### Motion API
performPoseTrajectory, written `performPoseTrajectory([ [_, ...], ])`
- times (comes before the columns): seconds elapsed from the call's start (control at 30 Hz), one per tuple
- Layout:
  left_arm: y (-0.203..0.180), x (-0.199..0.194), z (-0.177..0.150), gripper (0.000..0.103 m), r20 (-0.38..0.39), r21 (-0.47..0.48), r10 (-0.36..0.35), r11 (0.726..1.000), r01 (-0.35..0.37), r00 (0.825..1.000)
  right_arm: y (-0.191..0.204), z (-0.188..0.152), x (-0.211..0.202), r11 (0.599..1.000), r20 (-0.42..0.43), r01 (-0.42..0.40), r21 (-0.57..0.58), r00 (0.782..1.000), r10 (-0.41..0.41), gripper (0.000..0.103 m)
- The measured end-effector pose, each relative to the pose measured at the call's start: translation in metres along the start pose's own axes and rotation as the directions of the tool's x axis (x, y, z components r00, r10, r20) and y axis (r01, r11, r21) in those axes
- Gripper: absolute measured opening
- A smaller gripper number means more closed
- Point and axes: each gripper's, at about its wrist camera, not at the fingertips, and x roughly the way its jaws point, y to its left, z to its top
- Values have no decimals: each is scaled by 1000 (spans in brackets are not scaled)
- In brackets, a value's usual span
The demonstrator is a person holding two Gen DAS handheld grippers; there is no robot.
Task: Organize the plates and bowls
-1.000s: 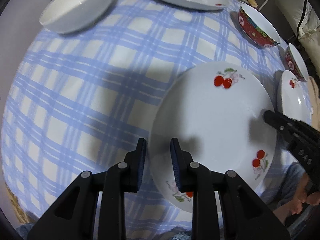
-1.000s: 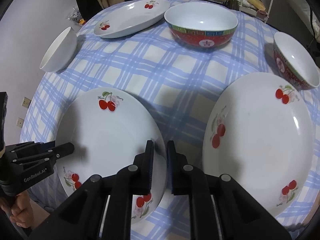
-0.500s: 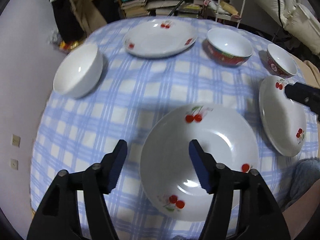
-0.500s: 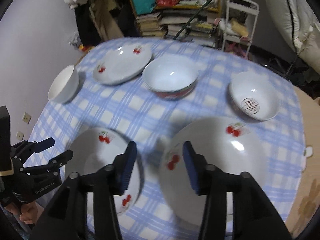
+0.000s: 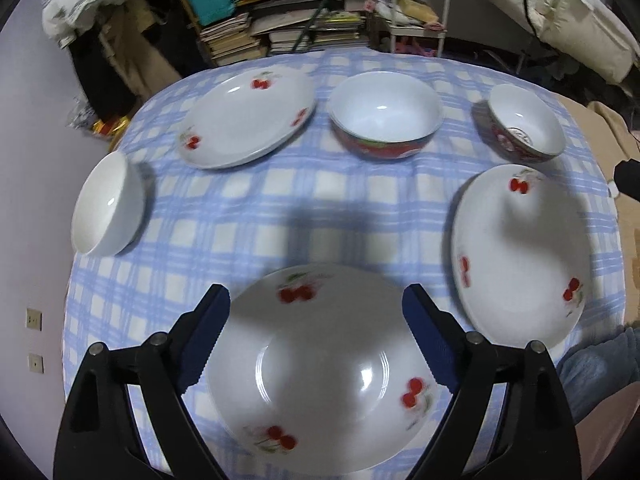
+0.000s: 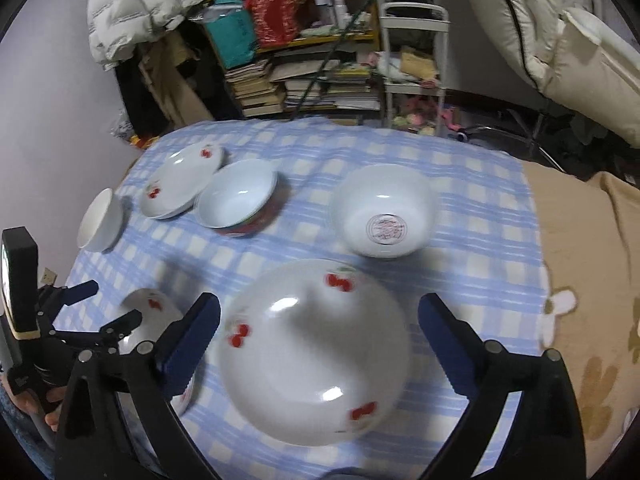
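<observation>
Two hand-held grippers hang over the bench, both with jaws spread wide and nothing between the pads; both have just been opening. The left hand-held gripper (image 5: pixel 316 324) is above the near plate (image 5: pixel 320 372), clear of it. The right hand-held gripper (image 6: pixel 320 326) hovers over the right plate (image 6: pixel 316 352), also clear of it.

Both cherry-print plates lie flat on the blue checked cloth (image 5: pixel 256 216) at the near edge, side by side and apart. A third plate (image 5: pixel 246 118) sits at the far left. Beside it, to the right, stands a red bowl (image 5: pixel 386 114), and further right a smaller bowl (image 5: pixel 524 124) with a red stamp inside, close to the right plate's far rim. A plain white bowl (image 5: pixel 108 204) stands alone at the left edge.

Behind the bench, a shelf (image 6: pixel 280 40) holds stacked books and bags, with a white rack (image 6: pixel 414 68) next to it.
</observation>
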Motion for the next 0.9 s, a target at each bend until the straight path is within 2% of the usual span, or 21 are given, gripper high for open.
performPoseTrajectory([
  [0.23,-41,14,12,87,-19,64,-75,995,76,997,-41,-13,19,999,-76,-15,47,997,18,103],
  [0.5,-72,43,17,87,-87,77,-133,987,140,987,-59,-34,54,996,-171,-49,78,983,62,103],
  [0.57,-77,49,17,84,-102,78,-146,985,154,984,-61,-37,59,995,-184,-56,82,980,70,102],
  [0.6,-80,52,18,82,-116,81,-153,983,163,981,-61,-40,61,995,-193,-60,81,978,75,99],
  [0.67,-87,59,18,66,-157,94,-177,977,193,972,-62,-44,67,995,-215,-67,75,973,82,90],
  [0.73,-91,65,18,55,-180,100,-189,973,209,965,-62,-47,72,994,-231,-75,75,969,90,83],
  [0.8,-92,71,19,51,-195,84,-199,972,218,960,-63,-49,77,994,-245,-82,77,964,99,65],
  [0.83,-91,74,19,51,-205,69,-204,973,222,957,-64,-50,79,993,-252,-84,82,962,102,61],
  [0.9,-86,80,19,50,-217,7,-211,976,218,953,-65,-53,84,990,-270,-101,96,955,123,38],
])
